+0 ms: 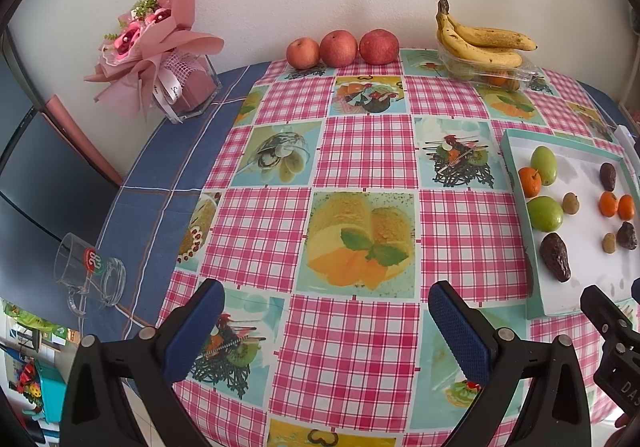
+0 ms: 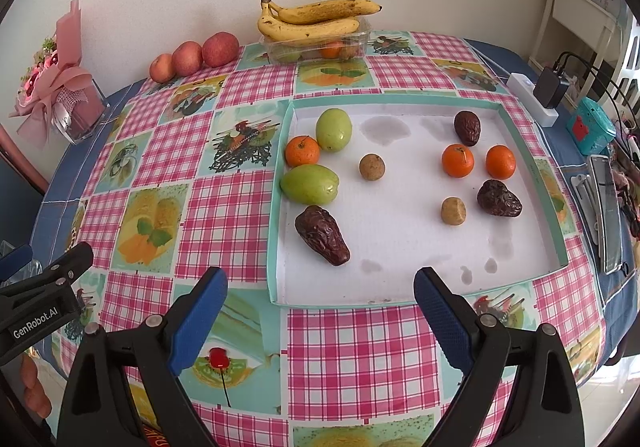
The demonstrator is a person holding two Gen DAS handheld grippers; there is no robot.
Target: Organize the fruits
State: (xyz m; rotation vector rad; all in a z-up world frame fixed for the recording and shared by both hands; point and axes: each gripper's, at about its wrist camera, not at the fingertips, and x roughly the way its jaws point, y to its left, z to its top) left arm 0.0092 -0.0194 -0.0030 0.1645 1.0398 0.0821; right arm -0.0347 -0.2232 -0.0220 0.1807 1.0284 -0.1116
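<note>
In the shallow tray (image 2: 532, 167) on the table lie three oranges (image 2: 457, 160), two green fruits (image 2: 309, 184), three dark dates (image 2: 322, 234) (all wrinkled) and two small brown ones (image 2: 371, 167). Behind it, bananas (image 2: 320, 17) rest on a clear box (image 2: 316, 47), with apples (image 2: 220, 49) beside. The right gripper (image 2: 320, 311) and the left gripper (image 1: 326, 313) both hover with fingers apart, empty.

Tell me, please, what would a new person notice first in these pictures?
First, the white tray near the right gripper, holding scattered fruits: three oranges, green fruits and dark dates. Then the bananas on a clear box and three apples along the wall.
</note>
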